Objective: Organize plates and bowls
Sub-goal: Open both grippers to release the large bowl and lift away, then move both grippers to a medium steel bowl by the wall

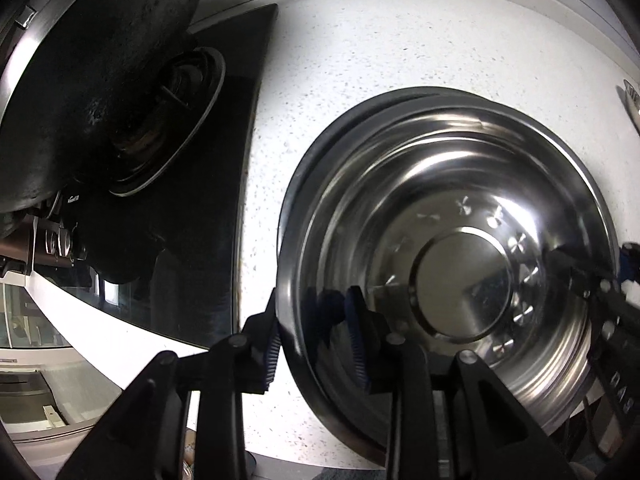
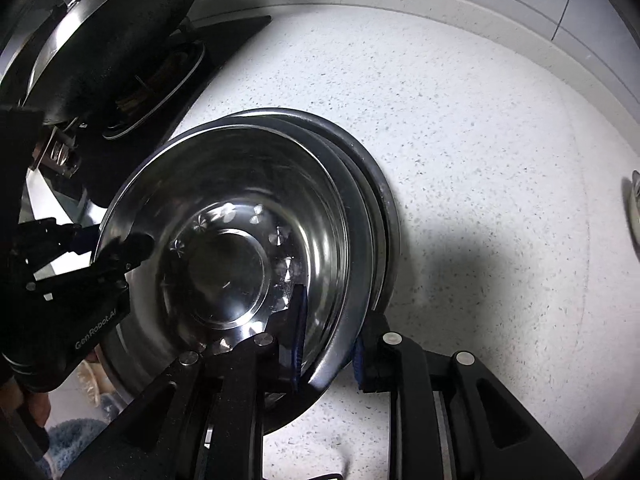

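Claws point(image 1: 314, 344) astride bowl point(image 1: 460, 264) rim (nested)

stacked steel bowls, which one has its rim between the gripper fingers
The topmost bowl, the one with flower marks around its flat base; its rim sits inside the left gripper and the right gripper. Lower rims lie outside.

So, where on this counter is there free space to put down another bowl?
The speckled counter is bare between the stacked steel bowls and the back wall, and rightward up to a small object at the right edge. The left side is crowded: the black stove with its dark wok borders the bowls closely.
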A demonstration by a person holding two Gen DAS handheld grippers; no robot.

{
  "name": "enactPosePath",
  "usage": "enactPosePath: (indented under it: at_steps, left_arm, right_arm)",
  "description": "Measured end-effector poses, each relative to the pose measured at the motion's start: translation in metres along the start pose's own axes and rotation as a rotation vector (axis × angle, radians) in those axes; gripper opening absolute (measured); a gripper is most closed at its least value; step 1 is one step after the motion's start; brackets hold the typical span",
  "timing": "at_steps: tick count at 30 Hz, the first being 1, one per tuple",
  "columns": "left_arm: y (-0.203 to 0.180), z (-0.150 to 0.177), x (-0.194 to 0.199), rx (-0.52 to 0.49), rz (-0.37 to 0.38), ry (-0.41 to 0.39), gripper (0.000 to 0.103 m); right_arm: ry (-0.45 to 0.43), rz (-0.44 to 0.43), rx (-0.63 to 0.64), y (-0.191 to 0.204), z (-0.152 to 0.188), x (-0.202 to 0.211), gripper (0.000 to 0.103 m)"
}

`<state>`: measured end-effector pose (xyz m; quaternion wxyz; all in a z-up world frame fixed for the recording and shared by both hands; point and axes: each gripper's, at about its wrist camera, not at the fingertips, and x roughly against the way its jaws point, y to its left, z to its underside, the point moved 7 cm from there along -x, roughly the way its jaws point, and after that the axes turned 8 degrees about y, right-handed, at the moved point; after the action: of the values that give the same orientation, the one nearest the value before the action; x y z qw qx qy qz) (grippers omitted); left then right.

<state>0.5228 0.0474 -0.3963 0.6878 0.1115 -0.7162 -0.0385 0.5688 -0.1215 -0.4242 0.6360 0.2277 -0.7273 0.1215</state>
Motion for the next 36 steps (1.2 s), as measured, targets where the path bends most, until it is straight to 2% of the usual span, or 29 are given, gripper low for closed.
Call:
enactPosePath:
  at_steps: [4,5,6,8,11,16,19,22,24,26,29,33,36]
  left_arm:
    - [-0.004,-0.001,0.003,0.017,-0.005,0.009,0.029]
    - [-0.005,-0.001,0.005,0.022,-0.007,0.001,0.029]
    - [-0.004,-0.002,0.009,0.027,-0.009,-0.009,0.030]
    - [-0.005,-0.005,0.020,0.036,-0.019,-0.040,0.029]
    - [-0.007,-0.011,0.034,0.046,-0.027,-0.075,0.029]
    - [-0.010,-0.022,0.044,0.075,-0.050,-0.076,0.029]
    - [-0.004,-0.024,0.048,0.136,-0.042,-0.071,0.029]
    - [-0.011,-0.034,0.070,0.152,-0.004,-0.126,0.029]
    - [-0.037,-0.051,0.090,0.095,0.032,-0.174,0.029]
    - [-0.083,-0.073,0.110,-0.007,0.052,-0.227,0.029]
    - [-0.154,-0.096,0.130,-0.150,0.102,-0.277,0.029]
    - [-0.260,-0.124,0.151,-0.348,0.101,-0.361,0.029]
    - [-0.311,-0.139,0.151,-0.426,0.098,-0.379,0.029]
  right_arm:
    - [-0.017,-0.001,-0.006,0.001,0.002,0.003,0.024]
    - [-0.021,-0.007,-0.013,0.000,0.003,0.004,0.028]
    - [-0.026,-0.004,-0.019,-0.002,0.004,0.006,0.041]
    - [-0.043,0.014,-0.038,-0.012,0.006,0.015,0.056]
    - [-0.064,0.024,-0.075,-0.032,0.010,0.028,0.056]
    - [-0.101,0.053,-0.147,-0.080,0.018,0.056,0.062]
    - [-0.126,0.063,-0.193,-0.110,0.024,0.071,0.062]
    - [-0.150,0.071,-0.235,-0.136,0.031,0.083,0.062]
    - [-0.173,0.088,-0.273,-0.162,0.033,0.094,0.062]
    - [-0.193,0.122,-0.306,-0.191,0.036,0.105,0.063]
    - [-0.210,0.182,-0.368,-0.244,0.038,0.118,0.071]
    - [-0.222,0.259,-0.434,-0.309,0.037,0.131,0.071]
    - [-0.238,0.277,-0.491,-0.356,0.039,0.133,0.072]
